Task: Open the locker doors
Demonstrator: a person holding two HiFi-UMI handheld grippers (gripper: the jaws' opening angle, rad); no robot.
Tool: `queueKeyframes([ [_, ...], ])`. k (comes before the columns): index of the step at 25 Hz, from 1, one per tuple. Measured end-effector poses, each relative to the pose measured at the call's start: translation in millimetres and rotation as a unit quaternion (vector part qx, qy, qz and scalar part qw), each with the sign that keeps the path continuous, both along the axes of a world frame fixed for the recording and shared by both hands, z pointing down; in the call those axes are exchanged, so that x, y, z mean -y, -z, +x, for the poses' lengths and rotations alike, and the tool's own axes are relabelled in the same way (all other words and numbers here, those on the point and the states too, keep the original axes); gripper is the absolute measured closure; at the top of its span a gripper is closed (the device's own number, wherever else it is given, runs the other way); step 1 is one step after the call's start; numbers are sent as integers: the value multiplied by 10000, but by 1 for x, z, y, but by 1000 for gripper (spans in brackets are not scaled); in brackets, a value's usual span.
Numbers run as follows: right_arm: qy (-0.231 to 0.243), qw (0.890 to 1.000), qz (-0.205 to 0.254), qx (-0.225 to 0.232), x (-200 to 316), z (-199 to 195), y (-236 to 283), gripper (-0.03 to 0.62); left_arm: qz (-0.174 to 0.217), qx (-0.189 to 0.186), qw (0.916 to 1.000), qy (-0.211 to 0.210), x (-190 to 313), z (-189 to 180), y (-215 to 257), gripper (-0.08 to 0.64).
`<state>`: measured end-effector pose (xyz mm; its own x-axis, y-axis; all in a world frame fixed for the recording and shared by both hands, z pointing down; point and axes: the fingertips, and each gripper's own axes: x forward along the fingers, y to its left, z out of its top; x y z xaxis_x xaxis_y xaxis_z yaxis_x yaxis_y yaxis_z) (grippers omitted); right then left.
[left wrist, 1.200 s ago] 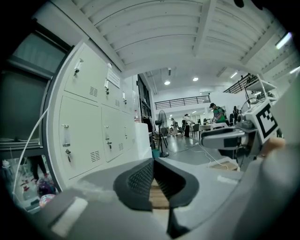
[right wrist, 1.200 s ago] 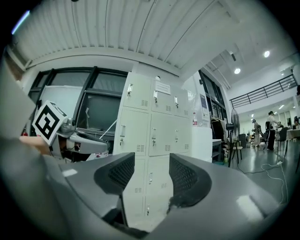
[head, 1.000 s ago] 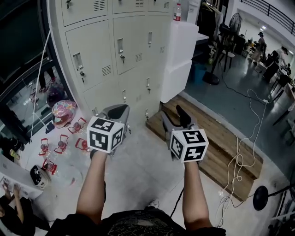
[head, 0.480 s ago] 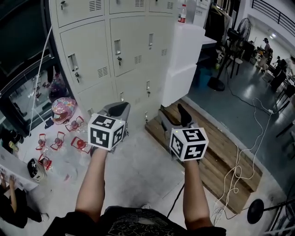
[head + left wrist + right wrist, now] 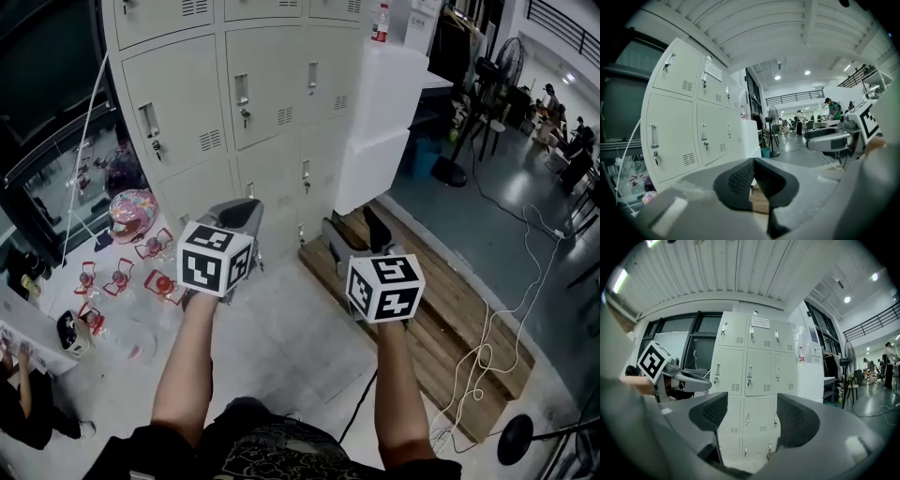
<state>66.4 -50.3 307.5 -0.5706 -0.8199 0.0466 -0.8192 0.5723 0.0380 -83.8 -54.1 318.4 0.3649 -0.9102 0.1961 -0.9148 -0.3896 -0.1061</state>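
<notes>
Right gripper [image 5: 353, 227] fingers, just opening, stand wide, empty; left gripper [image 5: 240, 214] fingers pinched together, likely to skid off locker doors [image 5: 272, 75] ahead.

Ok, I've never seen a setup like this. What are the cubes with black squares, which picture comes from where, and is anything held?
No robot here: a person holds a two-jaw gripper in each hand; the marker cubes are part of them. The head view looks down from the person's head at the left gripper and right gripper. The two gripper views come from cameras riding on each gripper, looking along its jaws. Ahead stand pale lockers, all in view closed. On the floor are a wooden platform at the right and small red items at the left. Nothing is held: the left jaws are together and empty; the right jaws have just been opening and stand apart, nothing between them.
</notes>
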Motion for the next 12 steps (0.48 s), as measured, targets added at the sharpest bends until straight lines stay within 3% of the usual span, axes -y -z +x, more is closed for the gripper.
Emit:
queueKeyframes([
  [12,410,9991,-30,130,37,-30,-6,278,88,89,9991,397,26,-32,2,560],
])
